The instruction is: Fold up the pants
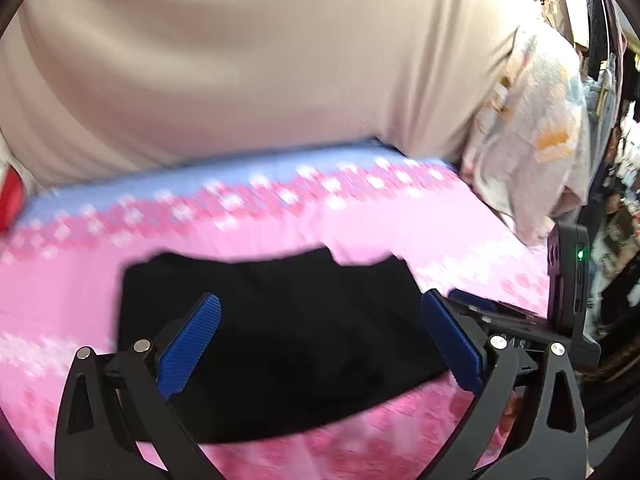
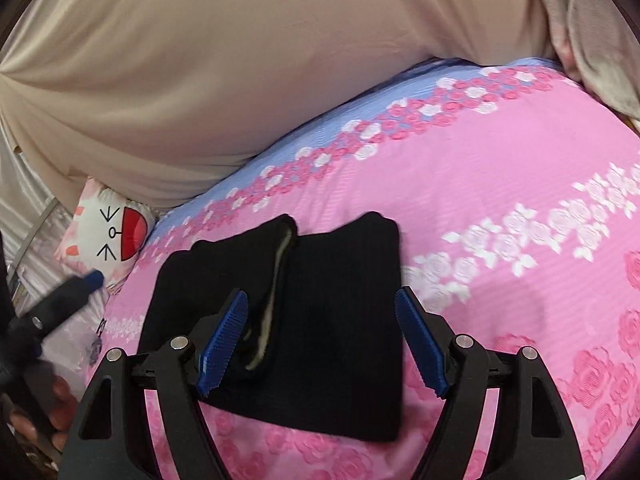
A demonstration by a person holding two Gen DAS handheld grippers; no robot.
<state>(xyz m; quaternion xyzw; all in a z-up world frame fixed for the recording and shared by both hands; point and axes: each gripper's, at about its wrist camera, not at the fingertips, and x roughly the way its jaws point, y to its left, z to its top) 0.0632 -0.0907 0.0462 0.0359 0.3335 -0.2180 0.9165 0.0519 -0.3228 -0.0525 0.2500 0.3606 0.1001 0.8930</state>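
Blue ribbed pads (image 2: 222, 346) of the right gripper (image 2: 320, 344) frame the near edge of the black pants (image 2: 332, 320), which lie folded into a compact, roughly square bundle on the pink floral bedspread (image 2: 500, 184). Its jaws stand spread with nothing pinched; the pads hang above the cloth and are not pressing on it. A pale strip of lining (image 2: 276, 280) shows in the seam where one folded layer overlaps the other, running from the far edge toward the near left pad. In the left wrist view the left gripper (image 1: 320, 340) is likewise spread wide and empty, its pads on either side of the same dark bundle (image 1: 280, 320), though that picture is smeared, so the fold edges are hard to read there. The fold looks essentially done, judging by how small and layered the bundle is. The risk from here is undoing it: the top layer rests loose, and a pad brushing the overlapped edge on the way past could drag it open or skew the stack. The soft, rounded bedding could also let the bundle slump toward the near side if pressed. Beyond the pants, a blue band with pink and white roses (image 2: 304, 152) crosses the spread, a beige sheet (image 2: 240, 60) rises behind it, and a small cartoon-face cushion (image 2: 112, 232) sits at the left edge, near the left gripper's tip (image 2: 94, 278) as seen from the right.
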